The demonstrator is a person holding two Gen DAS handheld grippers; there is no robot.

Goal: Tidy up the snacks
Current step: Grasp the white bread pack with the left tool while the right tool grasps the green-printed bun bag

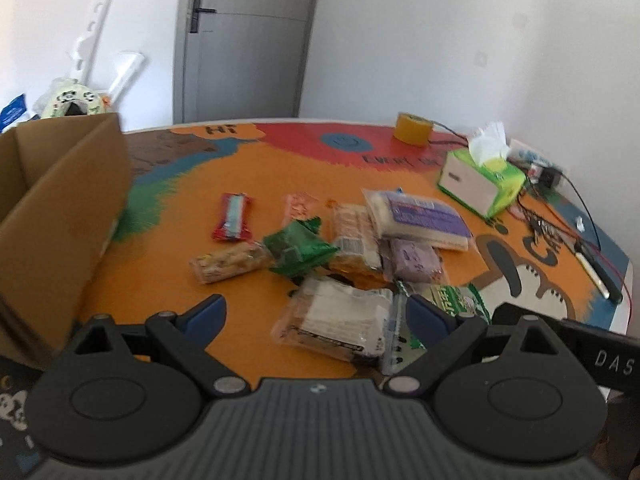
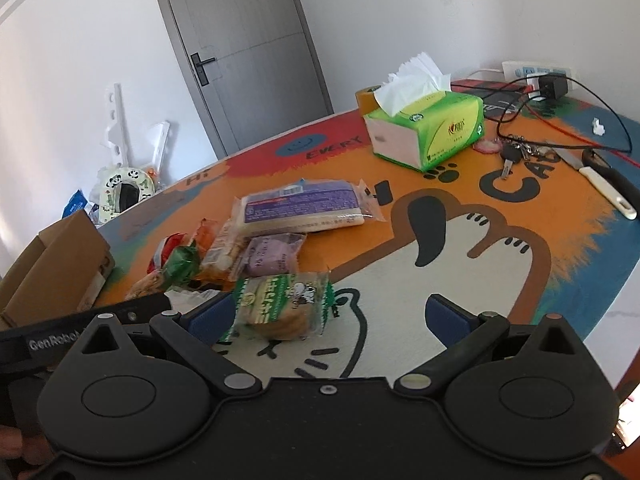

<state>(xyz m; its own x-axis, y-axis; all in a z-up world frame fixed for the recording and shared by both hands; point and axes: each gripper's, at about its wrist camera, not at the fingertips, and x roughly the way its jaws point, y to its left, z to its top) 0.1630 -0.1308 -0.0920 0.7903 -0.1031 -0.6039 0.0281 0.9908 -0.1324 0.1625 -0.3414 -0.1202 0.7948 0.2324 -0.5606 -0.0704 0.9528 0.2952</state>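
Where visible, "GenRobot" strap lettering

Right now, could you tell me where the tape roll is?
The tape roll stands at the table's far edge, just behind the tissue box.
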